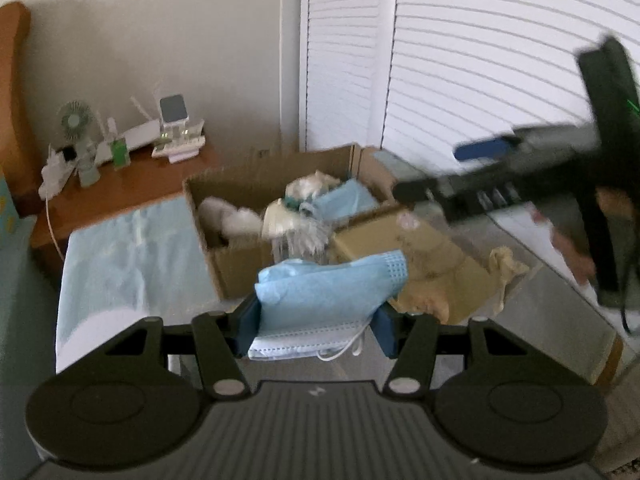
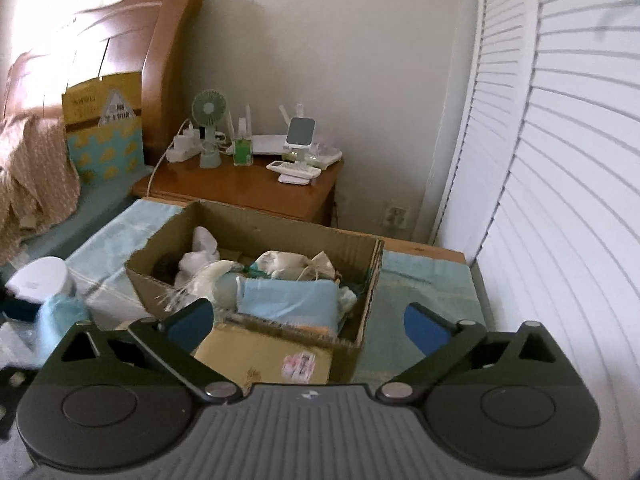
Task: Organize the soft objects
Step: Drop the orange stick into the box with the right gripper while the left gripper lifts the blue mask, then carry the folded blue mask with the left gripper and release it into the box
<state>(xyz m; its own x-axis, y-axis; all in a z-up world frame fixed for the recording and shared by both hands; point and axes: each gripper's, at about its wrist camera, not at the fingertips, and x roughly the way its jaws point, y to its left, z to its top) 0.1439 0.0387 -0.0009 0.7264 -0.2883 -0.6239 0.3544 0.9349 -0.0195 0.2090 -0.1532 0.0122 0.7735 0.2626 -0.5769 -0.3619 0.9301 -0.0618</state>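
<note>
My left gripper (image 1: 316, 320) is shut on a stack of light blue face masks (image 1: 320, 300), held above the near side of an open cardboard box (image 1: 224, 268). The box holds white socks (image 1: 232, 216), pale cloth pieces and a folded blue cloth (image 1: 344, 198). In the right wrist view the same box (image 2: 360, 280) lies just ahead, with the blue cloth (image 2: 288, 300) and white soft items (image 2: 200, 256) inside. My right gripper (image 2: 308, 324) is open and empty above the box's near flap (image 2: 260, 352). It also shows in the left wrist view (image 1: 460, 168) at the right, blurred.
The box sits on a table with a light blue cover (image 2: 424, 280). A wooden nightstand (image 2: 248, 188) behind carries a small fan (image 2: 208, 120), router and remotes. White louvred doors (image 2: 560, 200) stand at the right. A bed with a wooden headboard (image 2: 120, 40) is at the left. A white jar (image 2: 40, 280) stands left of the box.
</note>
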